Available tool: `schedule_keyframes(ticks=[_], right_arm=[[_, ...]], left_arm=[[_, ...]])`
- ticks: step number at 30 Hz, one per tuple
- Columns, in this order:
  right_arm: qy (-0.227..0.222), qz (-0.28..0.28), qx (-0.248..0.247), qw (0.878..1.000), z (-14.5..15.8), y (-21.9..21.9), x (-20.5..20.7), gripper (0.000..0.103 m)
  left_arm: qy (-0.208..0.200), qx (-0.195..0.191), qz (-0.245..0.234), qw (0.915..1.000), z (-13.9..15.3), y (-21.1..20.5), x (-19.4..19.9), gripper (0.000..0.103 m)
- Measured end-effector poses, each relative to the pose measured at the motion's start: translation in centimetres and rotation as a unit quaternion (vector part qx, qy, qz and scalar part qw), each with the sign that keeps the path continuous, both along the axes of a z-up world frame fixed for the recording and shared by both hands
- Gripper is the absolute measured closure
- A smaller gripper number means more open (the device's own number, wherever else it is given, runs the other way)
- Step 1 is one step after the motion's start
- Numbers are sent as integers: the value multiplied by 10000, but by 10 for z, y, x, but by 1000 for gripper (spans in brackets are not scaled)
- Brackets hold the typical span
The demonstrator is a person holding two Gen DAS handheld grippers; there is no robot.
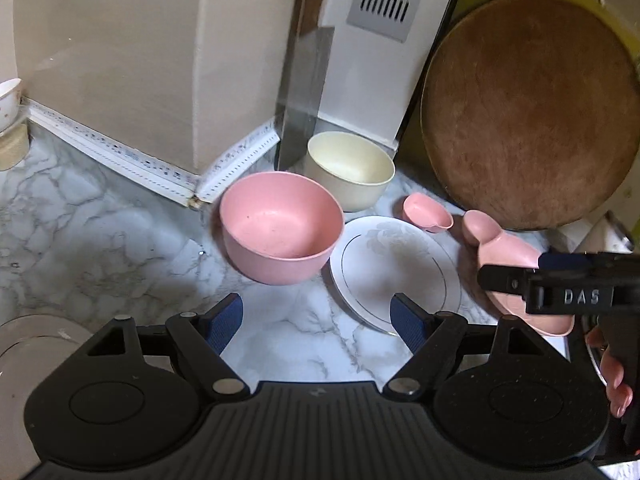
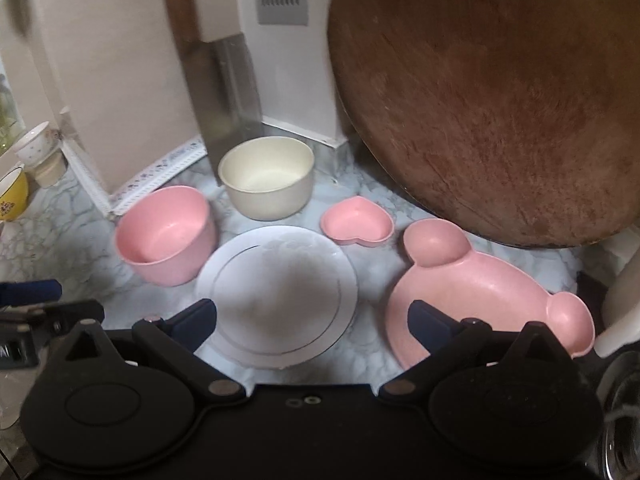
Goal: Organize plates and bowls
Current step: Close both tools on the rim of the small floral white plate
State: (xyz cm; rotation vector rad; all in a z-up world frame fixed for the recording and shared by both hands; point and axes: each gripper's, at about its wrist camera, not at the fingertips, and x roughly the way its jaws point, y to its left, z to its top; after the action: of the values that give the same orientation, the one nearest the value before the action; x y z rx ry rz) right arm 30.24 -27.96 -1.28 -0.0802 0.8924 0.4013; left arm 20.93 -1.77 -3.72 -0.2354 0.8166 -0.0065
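Both grippers hung above the marble counter (image 2: 56, 240) with their jaws spread wide and nothing between them. Under the right gripper (image 2: 312, 320) lay the white plate (image 2: 276, 292), with the pink bowl (image 2: 168, 236) just left of it and perhaps touching its rim, the cream bowl (image 2: 268, 178) beyond, the heart-shaped dish (image 2: 356, 222) at far right, and the bear-shaped plate (image 2: 484, 292) at near right. The left gripper (image 1: 318, 320) faced the same group, over bare counter beside the plate's near edge.

The plate lay flat, so a jaw would likely struggle to get under its rim and could skid it into the pink bowl. The big wooden board (image 2: 500, 96) leaned on edge behind the pink dishes, and a cleaver (image 2: 232, 108) stood against the wall behind the cream bowl; a knock to either could bring it down on the crockery. The two grippers were near each other and might clash.

The right-wrist view was blurred. Another plate (image 1: 24, 344) at near left was cut off, as were small bowls (image 2: 32, 148) at far left.
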Motion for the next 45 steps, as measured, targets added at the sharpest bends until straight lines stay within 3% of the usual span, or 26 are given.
schedule_keyframes(ticks=[6,15,21,26,30,34,39,45], right_arm=[[217,107,73,9997,-16,-4,37,3],[704,241,218,9970,-43,0,82,21],[951,333,267,9946,-55,1,95,32],[1119,427,314,9923,-61,1,103,43],[1179,485,330,9913,-64,1,106,49],[1229,537,361,9903,-65,0,108,58],[1320,512,408,9891,-68,-6,114,71],[1386,523,514,9876,-69,-11,115,85]], left_arm=[[248,-89,194,9995,-15,-8,29,22],[459,-669,350,9961,-37,-12,54,22],[596,-450,465,9961,-51,-18,66,23],[684,-533,561,9947,-60,-15,74,23],[787,-599,529,9937,-66,-15,80,39],[771,-641,478,9938,-67,-17,82,40],[819,-804,440,9924,-70,-19,86,49],[906,-946,479,9902,-75,-19,89,68]])
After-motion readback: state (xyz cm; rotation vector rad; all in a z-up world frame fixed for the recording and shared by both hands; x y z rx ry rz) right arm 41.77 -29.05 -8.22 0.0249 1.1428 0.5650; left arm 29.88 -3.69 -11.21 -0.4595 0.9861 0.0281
